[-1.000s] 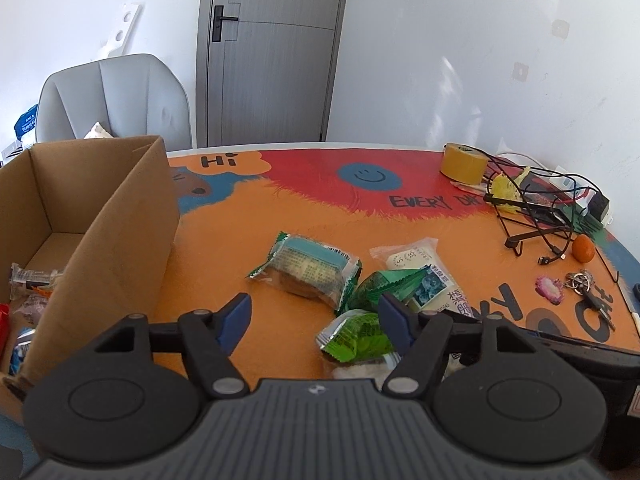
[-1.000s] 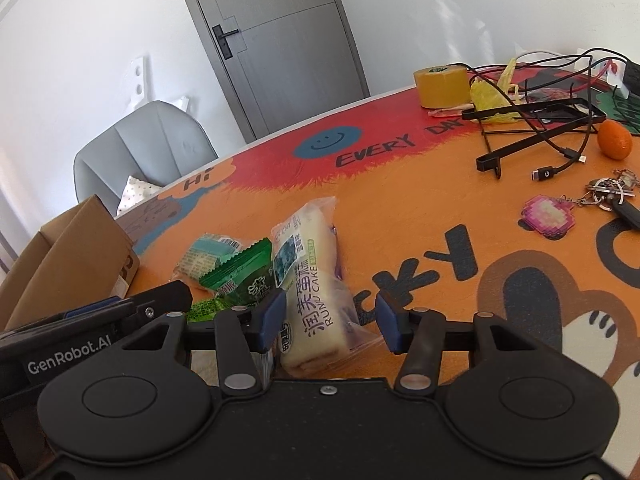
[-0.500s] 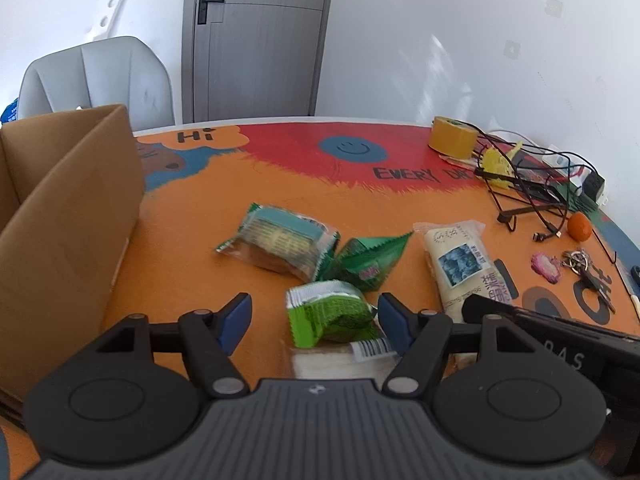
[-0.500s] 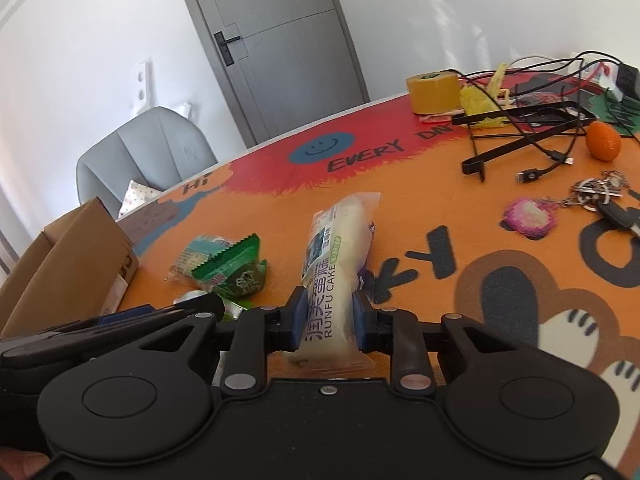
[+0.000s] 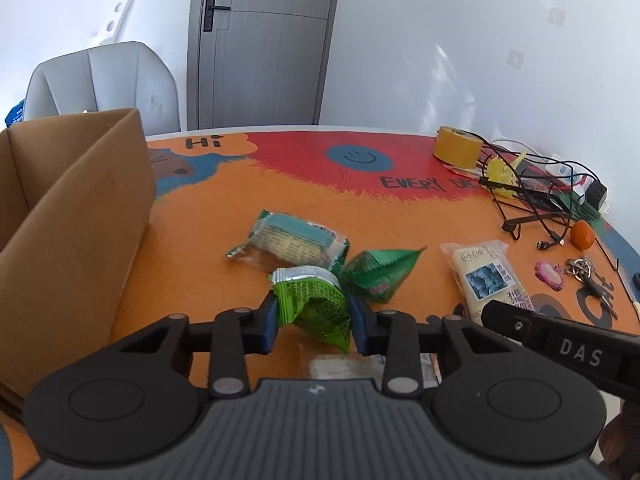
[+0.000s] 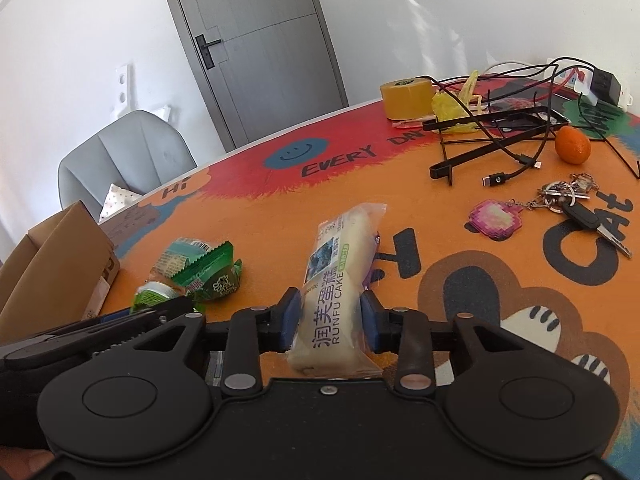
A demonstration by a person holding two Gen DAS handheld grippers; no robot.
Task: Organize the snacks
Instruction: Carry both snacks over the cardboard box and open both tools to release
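Observation:
My left gripper (image 5: 312, 318) has its jaws closing, and its blue pads press the sides of a crumpled bright green snack packet (image 5: 312, 304). Just past it on the orange table lie a teal-topped packet (image 5: 292, 240) and a dark green triangular packet (image 5: 380, 276). A pale packet (image 5: 340, 364) shows under the left gripper. My right gripper (image 6: 330, 320) holds a long white cake pack (image 6: 336, 264) between its pads; its jaws are opening slightly but still touch the pack. An open cardboard box (image 5: 80, 216) stands on the left.
At the far right of the table sit a yellow tape roll (image 5: 456, 146), tangled cables and a black stand (image 5: 532, 200), an orange (image 5: 582, 234) and keys with a pink fob (image 5: 584, 276). A grey chair (image 5: 100, 80) stands behind the box, in front of a grey door.
The left gripper came over the bright green packet and closed onto it. The right gripper closed on the cake pack, which now lies in line with its fingers, then widened slightly.

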